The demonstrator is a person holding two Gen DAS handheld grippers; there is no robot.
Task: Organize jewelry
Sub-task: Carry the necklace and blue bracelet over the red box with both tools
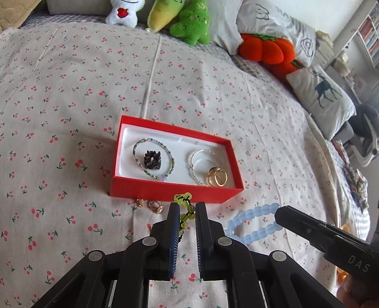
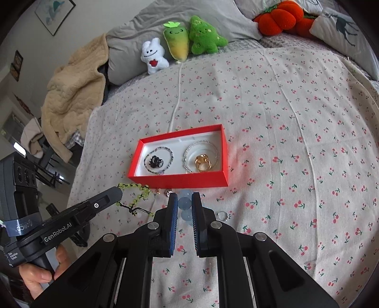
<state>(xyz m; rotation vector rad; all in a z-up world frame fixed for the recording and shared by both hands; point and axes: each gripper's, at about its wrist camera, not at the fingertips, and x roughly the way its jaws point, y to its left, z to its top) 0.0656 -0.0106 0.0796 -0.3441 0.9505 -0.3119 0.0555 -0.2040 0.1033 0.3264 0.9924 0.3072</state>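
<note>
From my left wrist camera, the left gripper (image 1: 187, 208) is clamped on the green bead bracelet (image 1: 187, 213), just before the red box (image 1: 175, 192) on the bed (image 1: 71, 94). From my right wrist camera, the right gripper (image 2: 184, 201) pinches the blue bead bracelet (image 2: 184, 203).

**Setting: bedroom in a home**

Identified by a bed (image 2: 284, 118) covered with a cherry-print sheet, grey pillows (image 2: 165, 21) at the head, a deer-print cushion (image 1: 324, 99) and a beige quilted blanket (image 2: 73, 94) heaped at one side. Confirmed by plush toys (image 2: 187, 40) lined along the pillows, a framed picture (image 2: 55, 14) on the wall and a bookshelf (image 1: 369, 35) at the room's edge.
</note>
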